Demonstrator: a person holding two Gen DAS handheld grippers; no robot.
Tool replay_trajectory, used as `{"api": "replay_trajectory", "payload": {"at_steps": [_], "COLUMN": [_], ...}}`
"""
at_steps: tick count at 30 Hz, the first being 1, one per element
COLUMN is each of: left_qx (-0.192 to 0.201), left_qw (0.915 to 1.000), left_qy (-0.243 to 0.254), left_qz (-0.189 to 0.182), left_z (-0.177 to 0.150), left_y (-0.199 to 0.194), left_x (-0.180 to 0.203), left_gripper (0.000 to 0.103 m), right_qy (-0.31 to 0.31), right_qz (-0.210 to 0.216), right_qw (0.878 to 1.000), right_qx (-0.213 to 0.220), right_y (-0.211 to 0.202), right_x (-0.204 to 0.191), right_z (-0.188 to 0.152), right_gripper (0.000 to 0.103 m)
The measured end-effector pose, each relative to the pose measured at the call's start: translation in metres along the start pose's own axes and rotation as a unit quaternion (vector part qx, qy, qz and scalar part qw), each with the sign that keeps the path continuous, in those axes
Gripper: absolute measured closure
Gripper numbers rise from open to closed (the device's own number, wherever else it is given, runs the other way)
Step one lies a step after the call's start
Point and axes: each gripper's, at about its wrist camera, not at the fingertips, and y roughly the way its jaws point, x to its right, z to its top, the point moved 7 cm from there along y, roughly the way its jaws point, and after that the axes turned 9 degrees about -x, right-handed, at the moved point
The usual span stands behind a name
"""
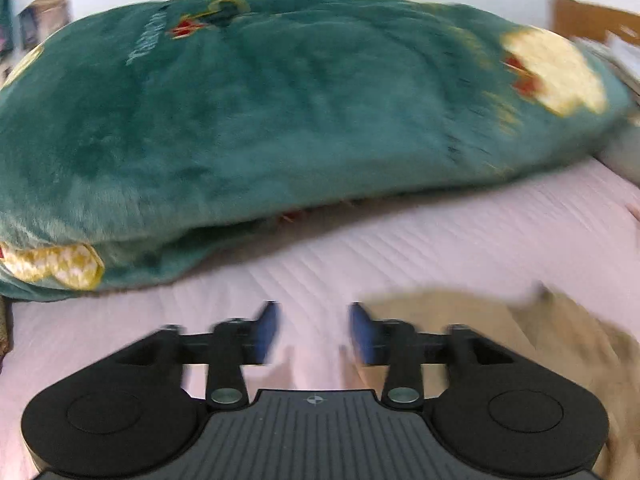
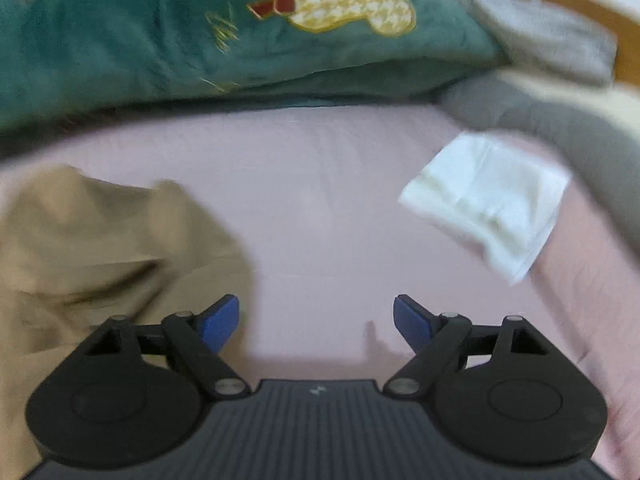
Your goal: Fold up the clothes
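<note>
On the bed (image 2: pixel 320 208), w/ its pink sheet, the tan garment (image 2: pixel 100 240) lies bunched and unfolded, on the near side of the big green plush blanket (image 2: pixel 120 40) piled along the far edge. Taking that blanket as landmark: the tan piece sits near its front edge but not touching, pink sheet between them. A white folded item (image 2: pixel 488 204) lies below the blanket's right end, well apart from the tan garment. Grey cloth (image 2: pixel 552 40) is stacked beyond the blanket's right corner.

Left tool (image 1: pixel 314 332): pads partway apart, nothing between them, just bare sheet; the tan garment (image 1: pixel 500 340) is off to its right side. Right tool (image 2: pixel 316 320): spread wide, empty, w/ the tan cloth by its left pad; can't tell if it touches.

Step in hand, as I read it: between grasps. One piece looks done (the white one, prob.), and the tan one is next up but not yet picked. Both views are motion-blurred.

Next move calls for: both tools to get to the tan garment, find an edge or corner each, pinch, then lift and spread it flat on the open sheet in front of the blanket before any fold. Fabric is rumpled, so locating a clean hem matters; grabbing mid-bunch would prob. catch several layers.
</note>
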Motion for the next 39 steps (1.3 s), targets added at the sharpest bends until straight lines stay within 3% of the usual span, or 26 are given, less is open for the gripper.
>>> {"api": "replay_trajectory", "payload": {"at_steps": [3,6,10,16,21,23,28,30,34,39], "left_qx": [-0.008,-0.032,-0.053,-0.098,-0.113,-0.117,-0.135,-0.134,-0.115,-0.150], "left_qw": [0.9994,0.9958,0.9879,0.9833,0.9848,0.9832,0.9737,0.9705,0.9730,0.9687], "left_qy": [0.025,0.005,-0.036,-0.017,0.003,0.004,-0.021,-0.032,-0.041,-0.009], "left_qz": [-0.023,-0.085,-0.141,-0.153,-0.132,-0.140,-0.183,-0.198,-0.195,-0.198], "left_z": [-0.050,-0.114,-0.207,-0.301,-0.321,-0.319,-0.310,-0.302,-0.286,-0.296], "left_y": [-0.057,-0.116,-0.181,-0.217,-0.204,-0.201,-0.210,-0.212,-0.213,-0.192], "left_x": [0.010,0.024,0.041,0.082,0.090,0.088,0.082,0.077,0.061,0.083], "left_gripper": [0.034,0.024,0.018,0.018,0.018,0.012,0.012,0.012,0.012,0.013], "right_qy": [-0.001,-0.013,-0.024,-0.031,-0.036,-0.051,-0.076,-0.063,-0.019,0.008], "right_qz": [0.066,0.095,0.099,0.087,0.101,0.090,0.090,0.070,0.030,0.006], "right_qw": [0.998,0.995,0.995,0.995,0.993,0.992,0.989,0.989,0.990,0.991], "right_qx": [-0.011,-0.008,-0.021,-0.037,-0.053,-0.066,-0.088,-0.117,-0.138,-0.132], "right_y": [-0.039,-0.071,-0.086,-0.075,-0.058,-0.050,-0.034,-0.018,0.007,0.019], "right_x": [-0.017,-0.041,-0.060,-0.070,-0.075,-0.076,-0.077,-0.068,-0.039,-0.014], "right_z": [-0.037,-0.064,-0.068,-0.048,-0.045,-0.048,-0.055,-0.058,-0.063,-0.065], "right_gripper": [0.015,0.015,0.014,0.014,0.014,0.014,0.014,0.014,0.014,0.014]}}
